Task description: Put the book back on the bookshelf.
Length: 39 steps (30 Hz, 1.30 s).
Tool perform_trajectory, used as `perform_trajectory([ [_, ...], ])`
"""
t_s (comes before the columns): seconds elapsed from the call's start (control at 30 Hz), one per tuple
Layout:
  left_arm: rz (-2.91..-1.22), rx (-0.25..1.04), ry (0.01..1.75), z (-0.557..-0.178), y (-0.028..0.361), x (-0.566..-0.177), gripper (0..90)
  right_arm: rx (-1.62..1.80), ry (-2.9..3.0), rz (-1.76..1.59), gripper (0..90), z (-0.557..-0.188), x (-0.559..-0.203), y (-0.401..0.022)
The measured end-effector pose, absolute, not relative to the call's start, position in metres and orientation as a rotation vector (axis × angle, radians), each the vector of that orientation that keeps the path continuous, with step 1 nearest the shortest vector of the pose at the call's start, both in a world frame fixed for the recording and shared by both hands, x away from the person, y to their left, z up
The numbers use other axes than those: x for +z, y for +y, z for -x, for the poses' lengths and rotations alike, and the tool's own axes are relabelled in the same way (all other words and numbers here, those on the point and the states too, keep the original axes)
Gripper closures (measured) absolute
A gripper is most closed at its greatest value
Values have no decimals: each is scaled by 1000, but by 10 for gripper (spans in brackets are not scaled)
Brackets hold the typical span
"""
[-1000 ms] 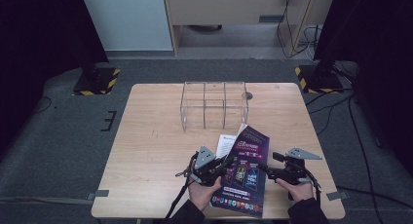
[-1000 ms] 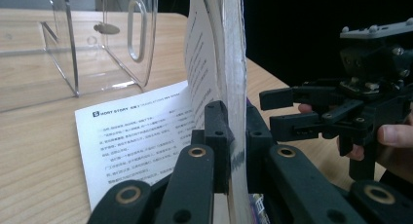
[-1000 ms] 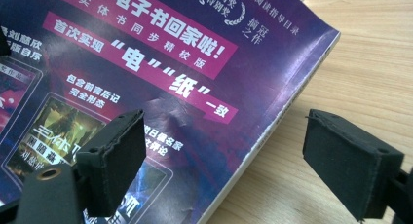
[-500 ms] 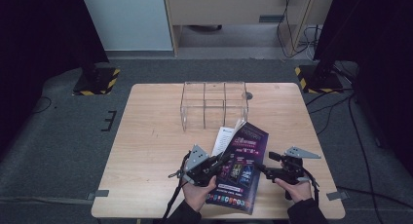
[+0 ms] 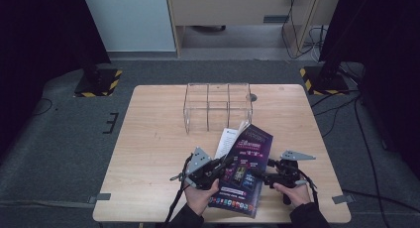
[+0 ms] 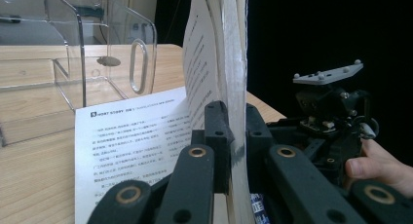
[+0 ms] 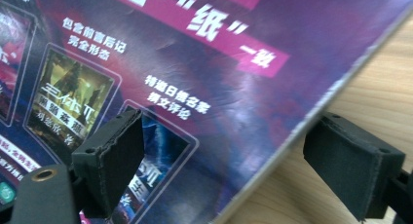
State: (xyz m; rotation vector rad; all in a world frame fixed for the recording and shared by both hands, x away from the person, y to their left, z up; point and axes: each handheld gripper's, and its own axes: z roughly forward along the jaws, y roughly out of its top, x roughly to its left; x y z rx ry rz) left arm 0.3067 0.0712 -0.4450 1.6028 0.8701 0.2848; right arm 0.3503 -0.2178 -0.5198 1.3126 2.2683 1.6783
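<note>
Jaws of the left gripper (image 6: 229, 151) were clamped on the magazine's (image 5: 243, 169) pages and cover, holding them upright, while the right gripper (image 7: 238, 160) stood wide open, its pads either side of the cover's edge and apparently not pressing it. The magazine lay at the wooden table's (image 5: 153, 153) near edge, one white page (image 6: 131, 151) flat, just before the clear acrylic organizer (image 5: 218, 106).

The high view looks down from above the near edge of the pale wooden surface (image 5: 148, 139), seeing all four corners. The left tool view sits low and very close, facing the clear plastic box (image 6: 73, 63). The right tool view almost touches the purple glossy magazine (image 7: 195, 87). All three views share that magazine.
</note>
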Motion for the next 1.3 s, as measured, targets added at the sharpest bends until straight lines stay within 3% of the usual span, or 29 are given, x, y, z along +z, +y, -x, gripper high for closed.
perform_trajectory([
  [0.4,-1603,273,849,-307,70,-447,841,1782,2290,-1317,182,-353,-526,-212],
  [0.63,-1577,240,859,-310,78,-447,840,1930,2216,-1348,302,-352,-519,-221],
  [0.87,-1581,227,853,-309,76,-451,840,1986,2191,-1331,322,-351,-517,-219],
  [1.0,-1579,225,854,-310,77,-452,840,1954,2188,-1352,395,-351,-516,-220],
  [1.03,-1574,222,857,-310,77,-452,840,1922,2187,-1372,474,-351,-515,-221],
  [1.3,-1585,232,858,-311,75,-454,840,1817,2158,-1411,601,-350,-514,-220],
])
